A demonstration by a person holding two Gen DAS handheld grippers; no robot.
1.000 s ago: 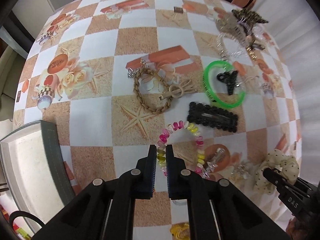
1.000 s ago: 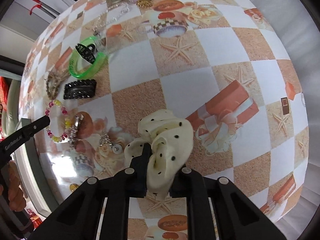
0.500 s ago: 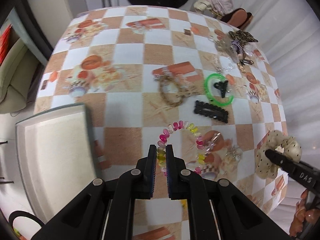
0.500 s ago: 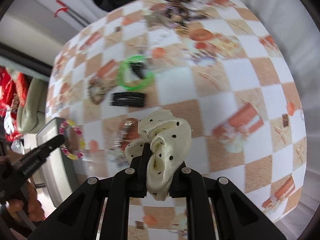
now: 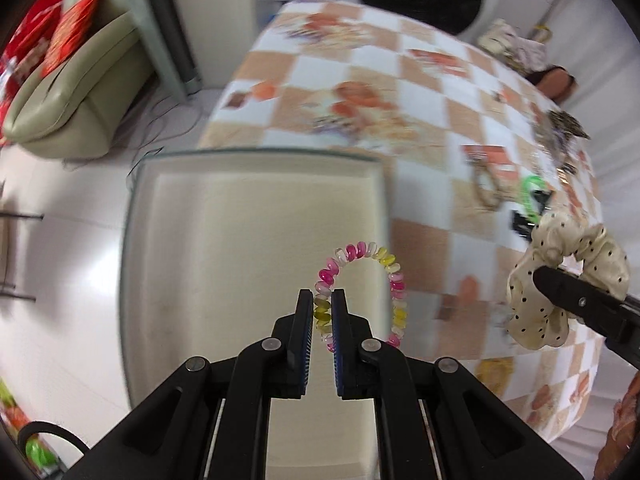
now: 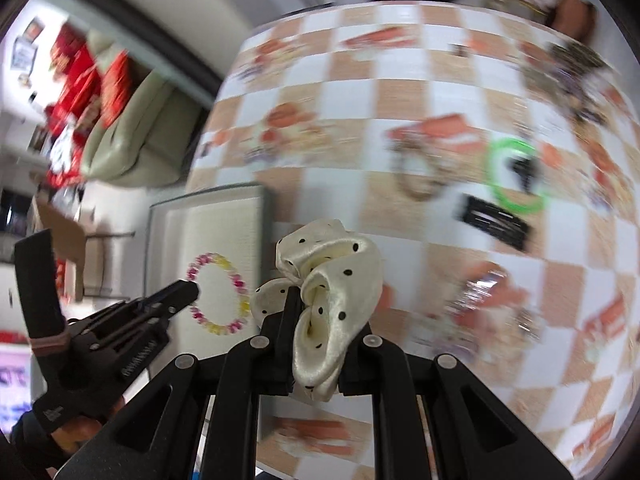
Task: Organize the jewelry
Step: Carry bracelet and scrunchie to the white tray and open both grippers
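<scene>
**Both hand-held grippers clamped, side by side**

The left hand-held gripper (image 5: 321,312) has its jaws pinched nearly together on the spiral hair tie (image 5: 362,276). To its right, the right hand-held gripper (image 6: 316,344) grips the polka-dot scrunchie (image 6: 332,280), bunched between its jaws.

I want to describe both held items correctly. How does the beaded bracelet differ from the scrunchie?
The bracelet is a thin open ring of pink, yellow and clear beads; the scrunchie is puffy cream fabric with black dots. The left gripper holds the bracelet over the tray; the right gripper holds the scrunchie nearer the checkered table. Both hang clamped, lifted off the table.
</scene>
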